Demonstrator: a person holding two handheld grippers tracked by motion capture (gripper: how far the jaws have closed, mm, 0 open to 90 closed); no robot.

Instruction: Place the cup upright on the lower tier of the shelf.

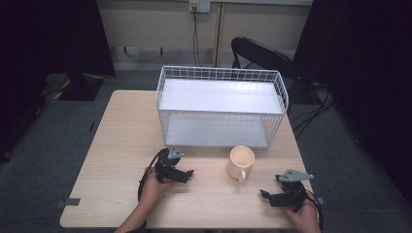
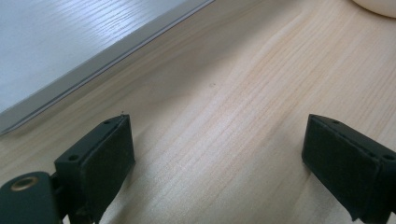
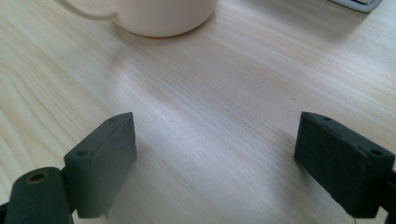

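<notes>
The cream mug (image 1: 240,161) stands upright on the desk (image 1: 121,145), mouth up, handle toward the person; nothing shows inside it. It sits just in front of the white 2-shelf wire rack (image 1: 221,104), between the 2 tools. The left tool (image 1: 187,173) and right tool (image 1: 265,194) both rest with jaws apart, gripping nothing.

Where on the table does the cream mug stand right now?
In the high view the cream mug stands upright on the table, just before the wire rack, between the two grippers and nearer the right gripper.
</notes>
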